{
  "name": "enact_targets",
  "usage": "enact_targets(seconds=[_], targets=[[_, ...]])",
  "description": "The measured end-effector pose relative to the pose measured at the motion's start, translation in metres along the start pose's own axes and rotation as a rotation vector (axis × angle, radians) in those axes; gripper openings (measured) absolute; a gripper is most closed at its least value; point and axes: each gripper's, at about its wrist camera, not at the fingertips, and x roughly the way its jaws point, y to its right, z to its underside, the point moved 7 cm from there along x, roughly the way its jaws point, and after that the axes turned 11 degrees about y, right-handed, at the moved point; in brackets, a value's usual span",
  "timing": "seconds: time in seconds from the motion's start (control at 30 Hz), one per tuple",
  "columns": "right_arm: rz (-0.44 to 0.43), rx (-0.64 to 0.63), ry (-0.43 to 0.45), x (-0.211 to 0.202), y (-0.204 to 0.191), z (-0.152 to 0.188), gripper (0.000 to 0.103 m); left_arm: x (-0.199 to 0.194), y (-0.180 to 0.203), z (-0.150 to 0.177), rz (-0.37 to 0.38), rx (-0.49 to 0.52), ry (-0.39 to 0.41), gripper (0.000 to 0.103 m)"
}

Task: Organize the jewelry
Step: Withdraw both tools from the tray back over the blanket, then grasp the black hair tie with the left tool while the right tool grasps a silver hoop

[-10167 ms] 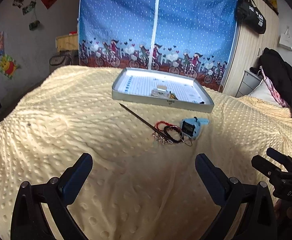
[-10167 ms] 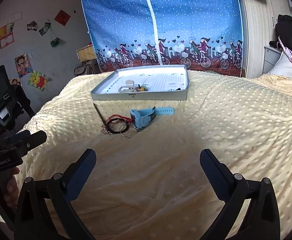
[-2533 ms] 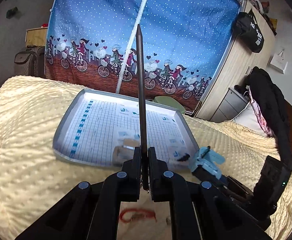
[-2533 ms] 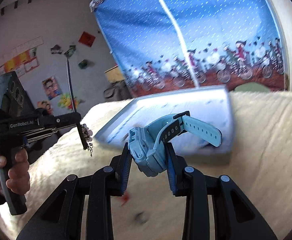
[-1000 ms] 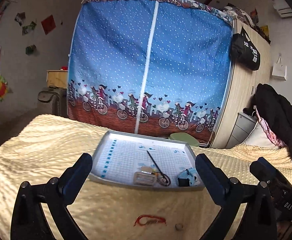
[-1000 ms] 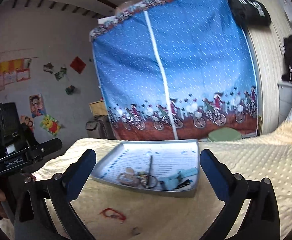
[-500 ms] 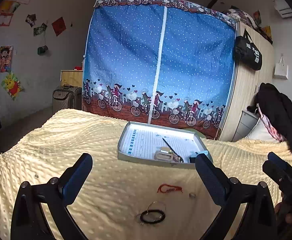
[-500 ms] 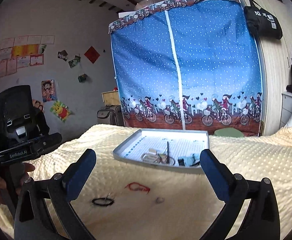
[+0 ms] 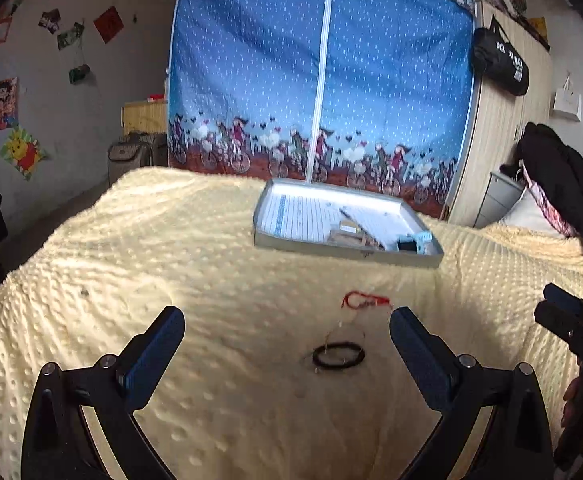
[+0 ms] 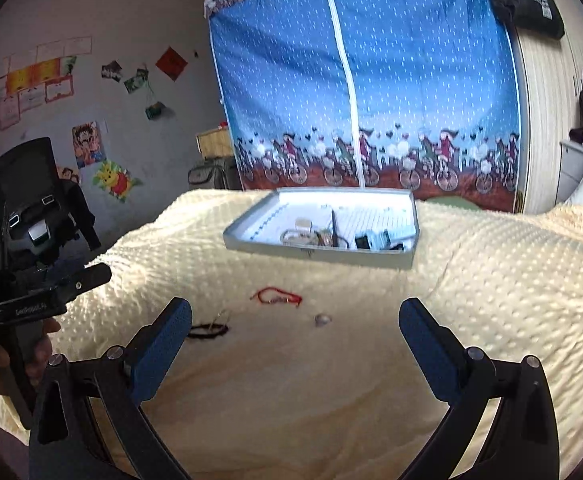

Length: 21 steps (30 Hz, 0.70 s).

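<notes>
A grey metal tray point(image 9: 331, 248) point(image 10: 315, 254) sits on the yellow blanket and holds a dark hair stick point(image 10: 334, 226), the blue watch point(image 9: 413, 242) point(image 10: 375, 240) and small pieces. Outside it lie a red string bracelet point(image 9: 365, 302) point(image 10: 277, 296), a black ring bracelet point(image 9: 338, 358) point(image 10: 207, 330) and a small pale bead point(image 10: 322, 320). My left gripper point(image 9: 287, 344) stands open just in front of the black bracelet, empty. My right gripper point(image 10: 295, 336) is open too, empty, near the bead and red bracelet.
The dotted yellow blanket point(image 9: 171, 260) covers the bed. A blue curtain point(image 9: 323, 100) hangs behind it, with a wooden wardrobe point(image 9: 503, 152) and dark clothes point(image 9: 563, 196) at the right. A hand holds the other gripper's handle point(image 10: 19, 280) at the left.
Both grippers, shut on the hair stick and the watch 2.5 s ago, now stand open and empty with those items in the tray. They have since pulled back and lowered toward the loose bracelets.
</notes>
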Motion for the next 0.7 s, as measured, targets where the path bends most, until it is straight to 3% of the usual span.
enact_targets(seconds=[0.33, 0.7], targets=[[0.032, 0.044, -0.198, 0.031, 0.007, 0.043, 0.102, 0.019, 0.001, 0.042, 0.013, 0.026, -0.154, 0.103], [0.031, 0.054, -0.28, 0.044, 0.004, 0.064, 0.102, 0.032, 0.003, 0.063, 0.003, 0.048, -0.232, 0.103]])
